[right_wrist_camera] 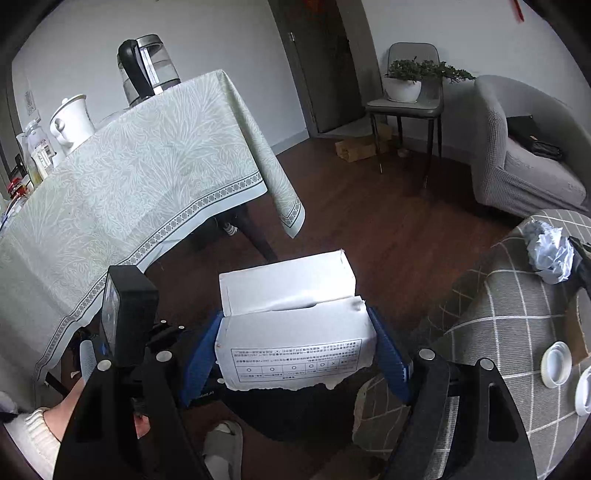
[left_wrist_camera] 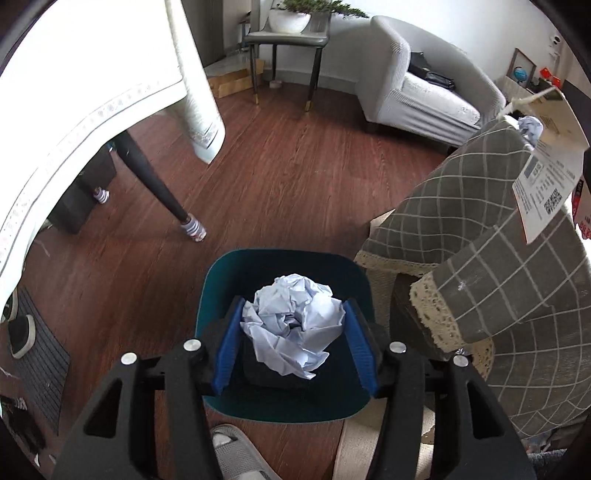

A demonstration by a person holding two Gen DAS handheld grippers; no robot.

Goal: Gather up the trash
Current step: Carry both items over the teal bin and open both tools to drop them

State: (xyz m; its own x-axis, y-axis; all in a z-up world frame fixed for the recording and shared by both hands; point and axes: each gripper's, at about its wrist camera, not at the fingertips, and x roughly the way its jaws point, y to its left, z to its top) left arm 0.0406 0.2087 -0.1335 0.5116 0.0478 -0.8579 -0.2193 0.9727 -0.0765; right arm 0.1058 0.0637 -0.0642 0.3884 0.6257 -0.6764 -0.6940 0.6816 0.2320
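My left gripper (left_wrist_camera: 293,338) is shut on a crumpled pale blue paper ball (left_wrist_camera: 293,325) and holds it above a dark teal trash bin (left_wrist_camera: 221,280) on the wood floor. My right gripper (right_wrist_camera: 295,354) is shut on a torn white cardboard box (right_wrist_camera: 291,325) with printed text, held above a dark bin opening (right_wrist_camera: 295,413). The same box shows at the right of the left wrist view (left_wrist_camera: 546,166). Another crumpled blue paper ball (right_wrist_camera: 550,254) lies on the grey checked tablecloth (right_wrist_camera: 498,314); it also shows in the left wrist view (left_wrist_camera: 532,127).
A table with a pale green cloth (right_wrist_camera: 129,192) holds a kettle (right_wrist_camera: 147,66) and jars. Two white lids (right_wrist_camera: 556,363) lie on the checked cloth. A grey armchair (left_wrist_camera: 424,85) and a chair with a potted plant (left_wrist_camera: 288,22) stand at the back. My slippered foot (left_wrist_camera: 236,454) is by the bin.
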